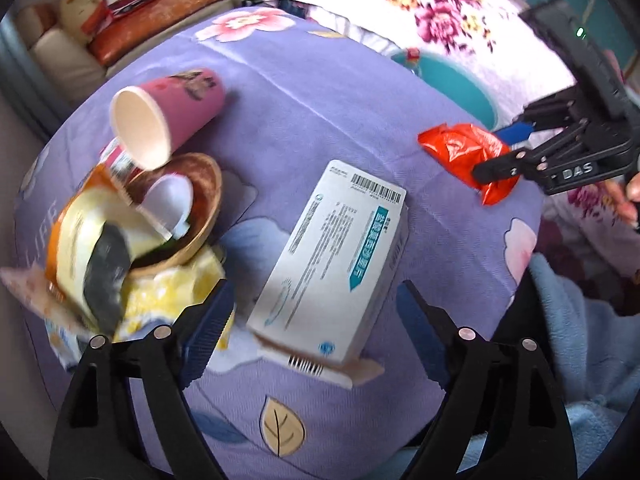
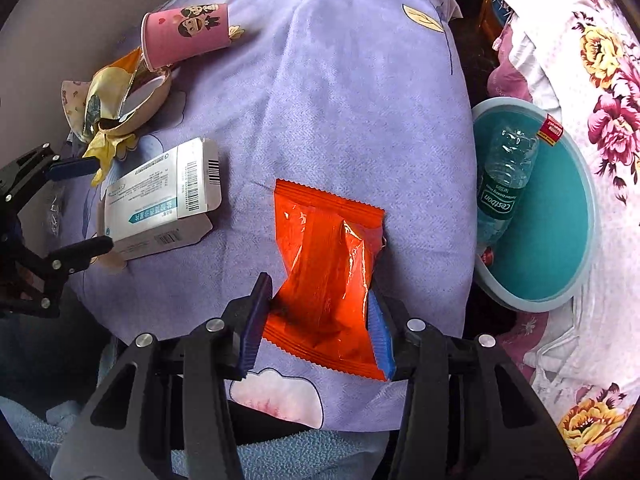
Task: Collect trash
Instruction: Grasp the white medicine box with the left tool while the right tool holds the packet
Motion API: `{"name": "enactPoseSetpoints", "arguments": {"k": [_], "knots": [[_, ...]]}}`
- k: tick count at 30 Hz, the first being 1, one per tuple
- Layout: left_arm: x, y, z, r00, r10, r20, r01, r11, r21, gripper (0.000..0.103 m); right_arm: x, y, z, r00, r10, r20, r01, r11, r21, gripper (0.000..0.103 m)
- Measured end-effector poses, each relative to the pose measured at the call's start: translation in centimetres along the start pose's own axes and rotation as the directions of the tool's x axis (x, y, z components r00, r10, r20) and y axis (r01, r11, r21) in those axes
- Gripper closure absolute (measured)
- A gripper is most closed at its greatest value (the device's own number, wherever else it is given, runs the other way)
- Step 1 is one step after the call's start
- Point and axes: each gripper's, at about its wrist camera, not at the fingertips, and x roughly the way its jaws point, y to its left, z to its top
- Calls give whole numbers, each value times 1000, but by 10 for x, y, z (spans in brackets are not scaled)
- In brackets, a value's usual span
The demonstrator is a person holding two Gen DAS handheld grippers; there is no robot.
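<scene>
A white cardboard medicine box (image 1: 332, 264) lies flat on the lilac flowered cloth (image 1: 320, 100), between the spread fingers of the left gripper (image 1: 312, 328) and apart from both of them. To its left a pink paper cup (image 1: 168, 108) lies on its side against the rim of a brown wooden bowl (image 1: 200, 208), with crumpled yellow wrappers (image 1: 160, 300) in and beside that bowl. To the box's right an orange foil snack packet (image 2: 324, 280) sits between the fingers of the right gripper (image 2: 320, 320), and right of the cloth a clear plastic bottle (image 2: 504, 184) lies in a round teal basin (image 2: 576, 216).

Bright, even daylight; soft shadows. Strong fisheye bending, dark corners. Motion blur on crumpled wrappers (image 1: 96, 248); floral sheet (image 1: 420, 4) overexposed.
</scene>
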Motion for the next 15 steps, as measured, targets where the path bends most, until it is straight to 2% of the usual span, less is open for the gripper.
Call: {"name": "enactPoseSetpoints", "arguments": {"k": [4,7,15], "knots": [[23,-9,14,998,18,-57,-14,997,71,19,2,-6,4,1000,6,1,-6,1000,14,60],[36,-11,17,996,23,-90,-15,996,88,19,5,-9,6,1000,13,-2,-13,1000,21,60],[46,-22,9,997,34,-68,-28,996,86,19,9,-11,13,1000,21,-3,-20,1000,14,60]]}}
